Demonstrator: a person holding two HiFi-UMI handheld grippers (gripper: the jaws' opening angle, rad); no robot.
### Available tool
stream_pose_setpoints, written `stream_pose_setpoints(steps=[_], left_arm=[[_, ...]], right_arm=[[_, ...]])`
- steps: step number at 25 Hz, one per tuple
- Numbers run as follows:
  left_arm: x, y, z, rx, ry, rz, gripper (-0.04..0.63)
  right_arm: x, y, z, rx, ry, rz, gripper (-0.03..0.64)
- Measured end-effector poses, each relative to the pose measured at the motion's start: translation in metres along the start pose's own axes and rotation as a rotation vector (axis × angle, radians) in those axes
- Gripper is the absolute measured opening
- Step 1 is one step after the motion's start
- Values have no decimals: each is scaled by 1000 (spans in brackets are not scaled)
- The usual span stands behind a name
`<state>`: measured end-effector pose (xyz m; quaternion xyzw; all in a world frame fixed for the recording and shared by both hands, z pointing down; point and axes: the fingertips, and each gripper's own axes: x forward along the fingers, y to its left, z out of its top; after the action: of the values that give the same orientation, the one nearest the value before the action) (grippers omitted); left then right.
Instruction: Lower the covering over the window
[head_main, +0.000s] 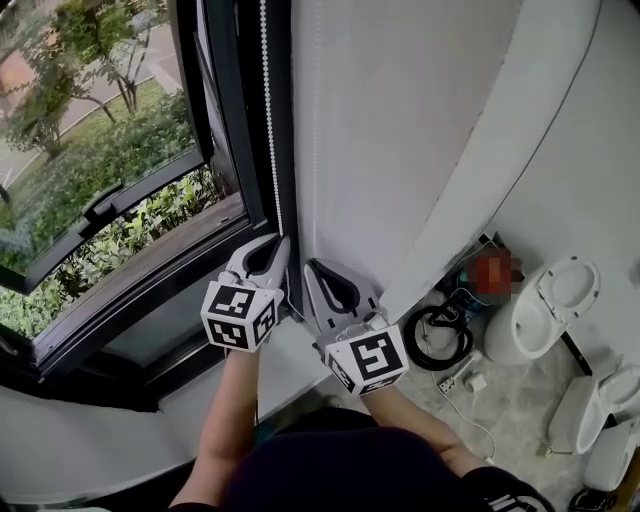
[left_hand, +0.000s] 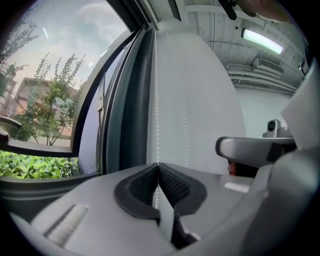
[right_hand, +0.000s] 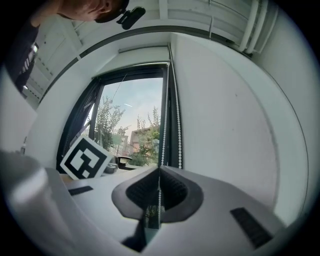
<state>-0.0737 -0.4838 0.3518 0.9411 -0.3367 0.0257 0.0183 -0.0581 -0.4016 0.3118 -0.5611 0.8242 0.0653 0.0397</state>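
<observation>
A white bead chain (head_main: 268, 120) hangs along the dark window frame (head_main: 235, 130), next to the white wall (head_main: 400, 130). My left gripper (head_main: 280, 243) is shut on one strand of it; in the left gripper view the bead chain (left_hand: 156, 100) drops straight into the closed pads of the left gripper (left_hand: 158, 165). Just to the right and a little lower, my right gripper (head_main: 312, 268) is also shut on the chain. In the right gripper view two strands of the bead chain (right_hand: 163, 125) run upward, one pinched in the right gripper (right_hand: 160, 169). The window glass (right_hand: 135, 125) is uncovered.
Trees and hedges show through the window pane (head_main: 90, 150). Down on the floor at the right stand white toilets (head_main: 555, 300), a coiled black cable (head_main: 440, 335) and a power strip (head_main: 462, 380). The window sill (head_main: 130, 330) runs below the grippers.
</observation>
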Motion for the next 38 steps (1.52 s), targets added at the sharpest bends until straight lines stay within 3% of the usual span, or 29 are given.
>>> stream_pose_setpoints(steps=[4, 10, 20, 28, 32, 38], left_arm=[[-28, -27, -5, -81, -29, -109, 15], [-65, -69, -9, -142, -43, -286, 15], [-118, -137, -4, -261, -63, -566, 15], [-123, -163, -5, -303, -53, -537, 14], [-125, -190, -2, -311, -57, -551, 14], [-133, -228, 3, -362, -102, -509, 14]], right_arm=[[-14, 5, 11, 8, -14, 20, 14], [-38, 13, 19, 39, -14, 75, 14], [-78, 48, 27, 221, 42, 401, 14], [-110, 50, 45, 333, 32, 654, 14], [-125, 51, 48, 296, 79, 761, 14], [-158, 58, 50, 260, 124, 915, 14]])
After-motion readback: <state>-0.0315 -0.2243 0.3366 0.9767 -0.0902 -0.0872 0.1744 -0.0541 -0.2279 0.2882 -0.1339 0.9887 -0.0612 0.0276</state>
